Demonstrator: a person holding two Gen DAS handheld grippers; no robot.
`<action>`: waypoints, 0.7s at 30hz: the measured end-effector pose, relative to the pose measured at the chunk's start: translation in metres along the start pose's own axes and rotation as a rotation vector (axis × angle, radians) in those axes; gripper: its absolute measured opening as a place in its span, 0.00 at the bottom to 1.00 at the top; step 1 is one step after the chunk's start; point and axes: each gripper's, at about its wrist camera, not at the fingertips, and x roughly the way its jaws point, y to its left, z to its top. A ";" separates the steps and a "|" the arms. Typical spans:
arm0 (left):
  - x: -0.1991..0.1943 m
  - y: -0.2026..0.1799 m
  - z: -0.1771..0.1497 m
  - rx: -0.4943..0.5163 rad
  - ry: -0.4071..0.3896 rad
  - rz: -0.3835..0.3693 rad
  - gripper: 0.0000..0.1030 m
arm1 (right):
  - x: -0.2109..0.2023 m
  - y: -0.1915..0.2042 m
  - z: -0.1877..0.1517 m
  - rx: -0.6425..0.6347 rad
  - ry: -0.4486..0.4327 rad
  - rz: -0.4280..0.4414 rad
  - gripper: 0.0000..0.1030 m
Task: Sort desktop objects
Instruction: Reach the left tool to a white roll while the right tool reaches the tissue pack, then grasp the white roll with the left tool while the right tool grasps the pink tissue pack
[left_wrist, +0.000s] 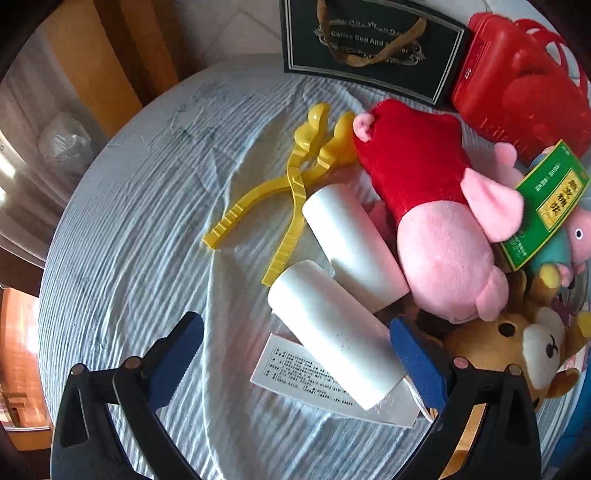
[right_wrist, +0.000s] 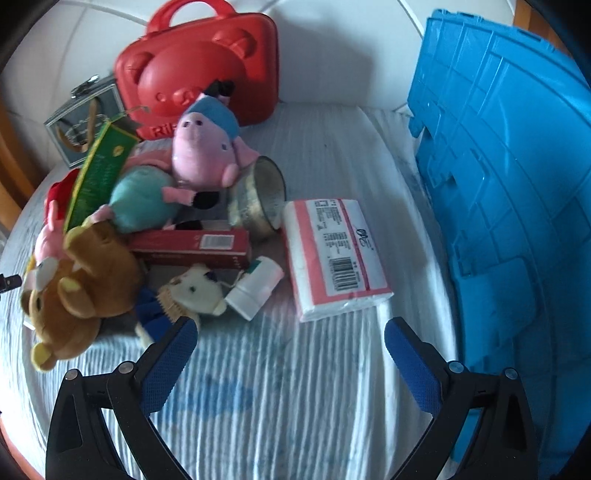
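White plastic marks the two cylinders nearest the left gripper (left_wrist: 295, 354), whose blue-padded jaws stand wide apart and hold nothing. The near white cylinder (left_wrist: 332, 336) lies on its side between the fingers, its long axis running from the upper left down toward the right finger, on top of a printed white card (left_wrist: 291, 373). A second white cylinder (left_wrist: 354, 243) lies roughly parallel just beyond it, against a pink-and-red plush pig (left_wrist: 436, 206) that stretches diagonally with its head toward the lower right. Yellow plastic tongs (left_wrist: 291, 192) lie on the striped cloth (left_wrist: 129, 258) with their handles pointing toward the camera. Behind them stand a black gift bag (left_wrist: 369, 44) and a red case (left_wrist: 517, 81).

The right gripper (right_wrist: 291, 354) is likewise spread open and empty, hovering over bare cloth. Just ahead lies a tissue pack (right_wrist: 336, 254), long axis running away from the camera. A gold tin (right_wrist: 258, 199) lies tipped on its side, its open mouth facing right; its contents cannot be made out. A blue crate (right_wrist: 509, 184) stands at the right, interior unseen.
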 end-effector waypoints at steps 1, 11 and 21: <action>0.006 -0.005 0.001 0.020 0.018 0.011 0.99 | 0.005 -0.004 0.002 0.004 0.006 -0.002 1.00; 0.042 -0.023 -0.026 0.094 0.125 0.018 0.91 | 0.066 -0.031 0.038 0.007 0.104 -0.013 1.00; 0.049 -0.024 -0.025 0.116 0.122 0.051 0.87 | 0.109 -0.037 0.060 0.001 0.214 -0.007 1.00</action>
